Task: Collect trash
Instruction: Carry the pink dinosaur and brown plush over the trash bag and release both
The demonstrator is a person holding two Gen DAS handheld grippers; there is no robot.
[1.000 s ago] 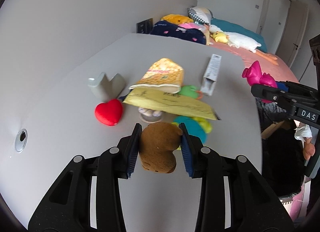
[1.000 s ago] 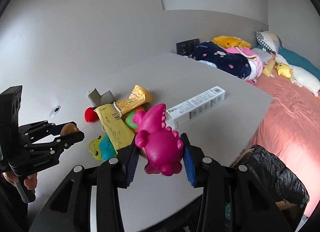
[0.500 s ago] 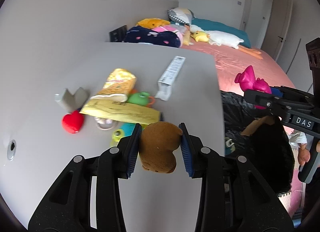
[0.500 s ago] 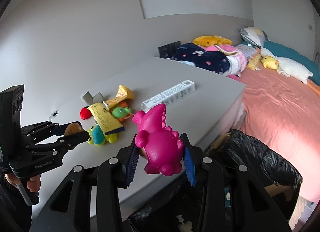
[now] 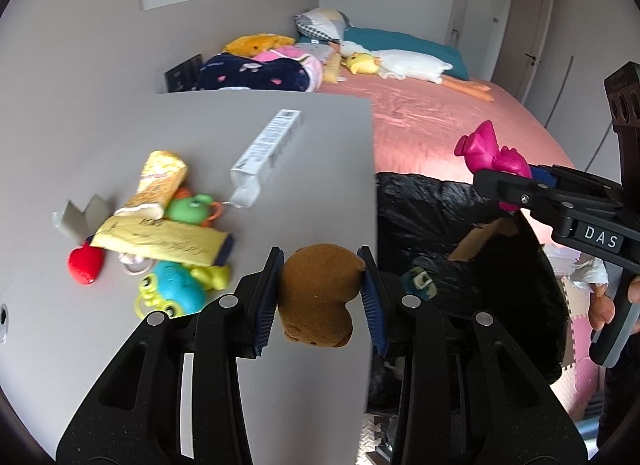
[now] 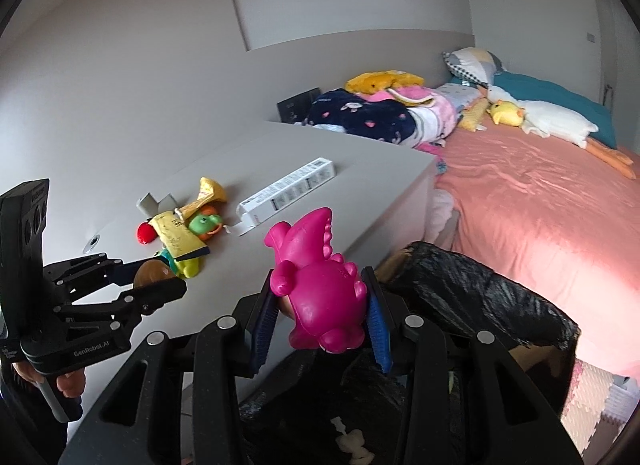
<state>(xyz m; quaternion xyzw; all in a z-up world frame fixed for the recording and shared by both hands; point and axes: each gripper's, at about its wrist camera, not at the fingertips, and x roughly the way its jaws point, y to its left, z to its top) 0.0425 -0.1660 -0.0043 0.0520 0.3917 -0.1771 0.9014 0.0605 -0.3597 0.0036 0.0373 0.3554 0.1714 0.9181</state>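
Note:
My left gripper (image 5: 320, 289) is shut on a brown plush toy (image 5: 318, 295), held above the grey table's right edge (image 5: 370, 201). My right gripper (image 6: 320, 305) is shut on a magenta dinosaur toy (image 6: 320, 289), held over the open black trash bag (image 6: 472, 297). The bag also shows in the left wrist view (image 5: 440, 225), beside the table, with the right gripper (image 5: 516, 185) above it. The left gripper shows in the right wrist view (image 6: 160, 277), over the table.
On the table lie a white carton (image 5: 268, 153), yellow snack bags (image 5: 160, 237), a green toy (image 5: 190, 207), a blue frog toy (image 5: 176, 293), a red heart (image 5: 84, 265) and a grey holder (image 5: 78, 217). A pink bed (image 6: 540, 201) stands behind the bag.
Both grippers have swung right, away from the pile on the table. The left now hangs at the table's right edge. The right has moved off the table to above the trash bag.

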